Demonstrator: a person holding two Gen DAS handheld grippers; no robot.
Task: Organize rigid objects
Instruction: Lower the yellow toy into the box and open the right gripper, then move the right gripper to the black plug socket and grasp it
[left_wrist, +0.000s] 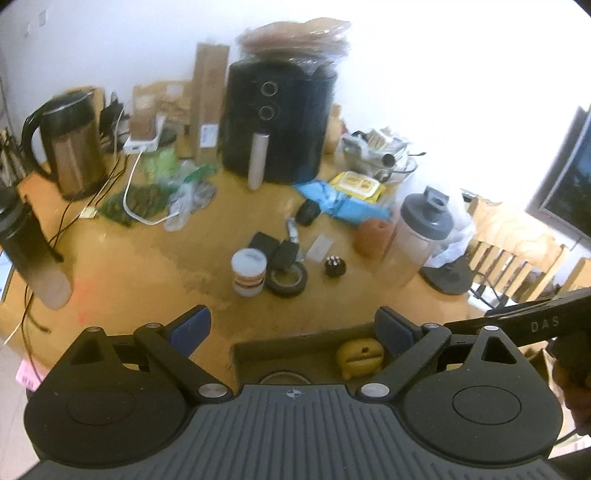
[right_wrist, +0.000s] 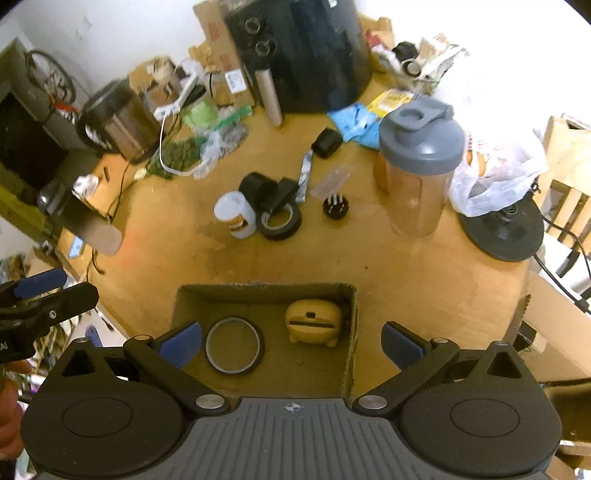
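Right gripper (right_wrist: 291, 341) spread wide, empty, above cardboard box (right_wrist: 352, 332) containing tape ring (right_wrist: 234, 347) left, yellow figurine (right_wrist: 314, 325) right.

The counter (right_wrist: 332, 258) looks like smooth wood with a worn, dull patch, and the box (right_wrist: 266, 291) is matt brown cardboard. The kettle (left_wrist: 72, 155) shows brushed metal, the shaker bottle (right_wrist: 417, 177) cloudy plastic with a matt grey lid

Both wrist views looked steeply down, from above near table (right_wrist: 258, 258) edge. Right view sat more directly over cardboard box (right_wrist: 266, 291). Shared: box, table clutter.
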